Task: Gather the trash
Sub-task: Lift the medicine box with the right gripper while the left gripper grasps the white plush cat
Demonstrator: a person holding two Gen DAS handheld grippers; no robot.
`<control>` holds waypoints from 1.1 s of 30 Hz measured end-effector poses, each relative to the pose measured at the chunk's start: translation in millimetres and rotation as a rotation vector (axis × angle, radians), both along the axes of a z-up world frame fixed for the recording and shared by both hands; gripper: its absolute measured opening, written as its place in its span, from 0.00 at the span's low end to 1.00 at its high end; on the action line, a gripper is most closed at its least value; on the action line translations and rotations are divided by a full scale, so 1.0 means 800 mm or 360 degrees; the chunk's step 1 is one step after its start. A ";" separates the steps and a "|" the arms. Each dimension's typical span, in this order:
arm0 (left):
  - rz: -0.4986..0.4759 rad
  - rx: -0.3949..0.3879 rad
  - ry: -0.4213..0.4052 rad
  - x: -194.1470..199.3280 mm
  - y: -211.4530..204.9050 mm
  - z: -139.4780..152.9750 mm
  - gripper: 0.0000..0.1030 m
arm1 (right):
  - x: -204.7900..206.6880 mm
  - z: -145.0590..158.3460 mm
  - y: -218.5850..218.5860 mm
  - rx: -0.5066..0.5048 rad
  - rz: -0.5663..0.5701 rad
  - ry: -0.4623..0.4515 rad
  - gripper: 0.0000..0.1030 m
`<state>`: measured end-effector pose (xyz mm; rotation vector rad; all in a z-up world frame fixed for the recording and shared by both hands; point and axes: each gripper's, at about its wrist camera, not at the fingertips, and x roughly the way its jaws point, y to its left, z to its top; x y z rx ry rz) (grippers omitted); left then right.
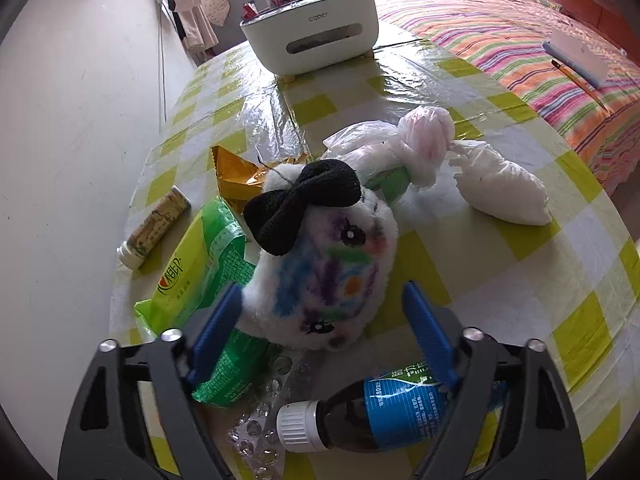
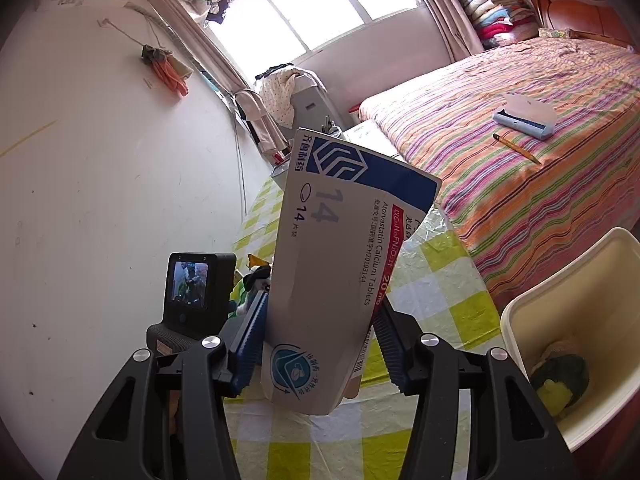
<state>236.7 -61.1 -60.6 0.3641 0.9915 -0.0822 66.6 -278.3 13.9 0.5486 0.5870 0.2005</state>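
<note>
The left gripper (image 1: pixel 320 312) has its blue jaws spread and released, standing either side of a fluffy white plush toy with a black bow and coloured scribbles (image 1: pixel 320 264); the left pad sits just beside the fur, the right one stands apart. Under the jaws lie a dark bottle with a blue label and white cap (image 1: pixel 372 416), a clear blister sheet (image 1: pixel 264 412) and a green printed wrapper (image 1: pixel 200 276). Farther off on the yellow-and-white checked bench (image 1: pixel 520 280) are a gold foil wrapper (image 1: pixel 236 176), a small lying bottle with a white cap (image 1: pixel 154 228) at the left, and knotted white plastic bags (image 1: pixel 424 148) to the right. A white tissue box (image 1: pixel 316 32) stands at the far edge.

The right gripper (image 2: pixel 320 328) is clenched on a white-and-blue cardboard tablet box (image 2: pixel 340 264), held upright above the bench. A cream plastic bin (image 2: pixel 568 312) stands near right, beside the striped bed (image 2: pixel 520 120).
</note>
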 end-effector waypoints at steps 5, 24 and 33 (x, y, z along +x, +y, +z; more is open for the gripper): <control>0.0088 -0.0195 0.0028 0.012 0.023 0.005 0.42 | -0.001 -0.002 -0.006 0.0007 -0.0019 0.0003 0.49; 0.0048 -0.0505 -0.0175 -0.028 0.030 0.077 0.33 | -0.010 0.003 -0.008 -0.0068 -0.0071 -0.0036 0.49; -0.0103 -0.0656 -0.0196 -0.070 0.001 0.109 0.33 | -0.017 0.005 -0.020 -0.0149 -0.0152 -0.0050 0.49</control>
